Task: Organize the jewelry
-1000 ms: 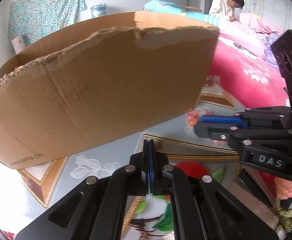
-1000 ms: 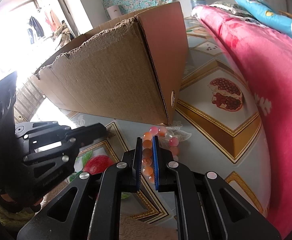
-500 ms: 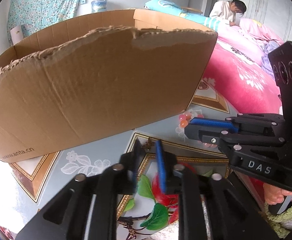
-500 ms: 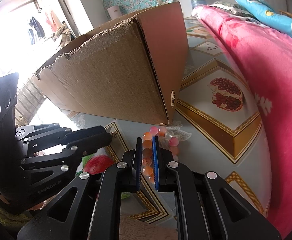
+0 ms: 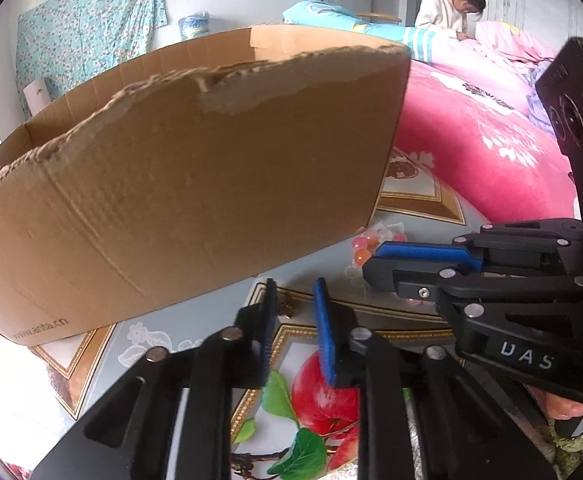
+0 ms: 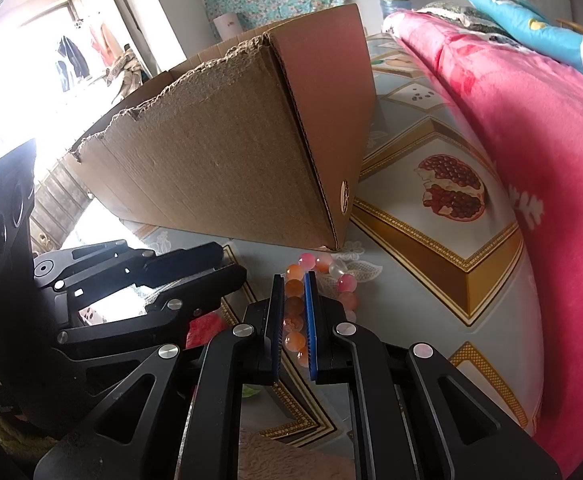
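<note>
A bracelet of pink and orange beads lies on the patterned table cover by the corner of a torn cardboard box. My right gripper is shut on one side of it, with beads pinched between the blue pads. In the left wrist view the beads show just past the right gripper. My left gripper hovers low in front of the box. Its jaws are closing with a visible gap, and a small brown-gold trinket lies on the cover between the tips, untouched.
A thick pink blanket banks up along the right side of the table cover. A person sits at the far end of the bed. The left gripper sits close beside the right one. A fuzzy cloth lies under the right gripper.
The left gripper, fully shut a second ago, has parted its jaws and dropped a little toward the cover, so the small trinket now shows between its tips. The right gripper has stayed put on the beads.
</note>
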